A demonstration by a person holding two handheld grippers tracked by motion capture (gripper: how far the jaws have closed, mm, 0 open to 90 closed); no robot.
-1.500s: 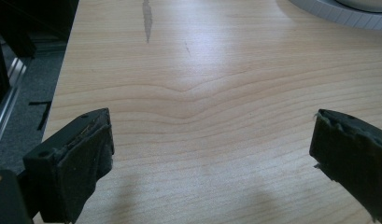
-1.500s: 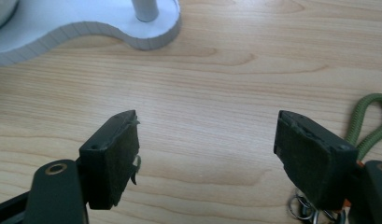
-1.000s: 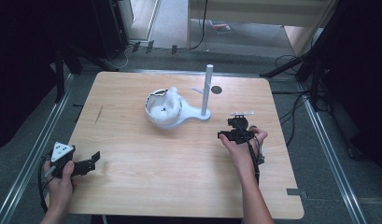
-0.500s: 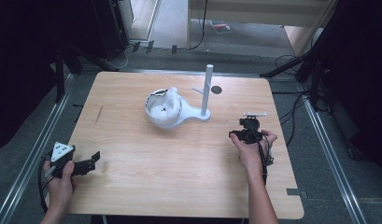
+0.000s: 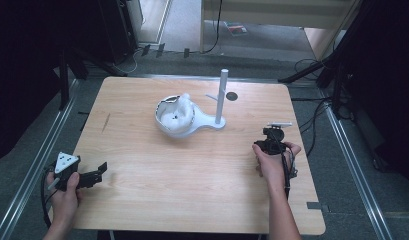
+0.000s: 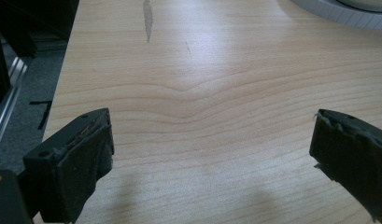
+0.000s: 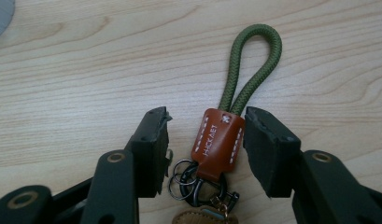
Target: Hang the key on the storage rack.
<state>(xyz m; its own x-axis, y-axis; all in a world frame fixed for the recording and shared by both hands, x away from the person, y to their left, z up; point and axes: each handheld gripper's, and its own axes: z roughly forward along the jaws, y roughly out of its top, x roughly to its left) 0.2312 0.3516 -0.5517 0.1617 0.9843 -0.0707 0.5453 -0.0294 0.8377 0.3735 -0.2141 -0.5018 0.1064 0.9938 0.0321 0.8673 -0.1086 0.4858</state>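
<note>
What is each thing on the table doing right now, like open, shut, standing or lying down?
Left gripper: open, nothing between its jaws.
Right gripper: open, jaws just closing around the keychain, one pad apart from it.
Keychain: lying flat on the table, green loop pointing away.
White stand: upright.
White bowl: lying tilted against the stand's base.

Matt wooden table (image 7: 86,70); keychain (image 7: 216,140) of braided cord, glossy leather, metal rings.

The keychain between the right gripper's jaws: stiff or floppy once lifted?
Probably mixed. The keychain's leather tab looks firm enough to pinch, but the green cord loop would likely sag and the metal rings dangle and swing. It looks light. The right gripper straddles the tab, jaws just closing, one side apart.
</note>
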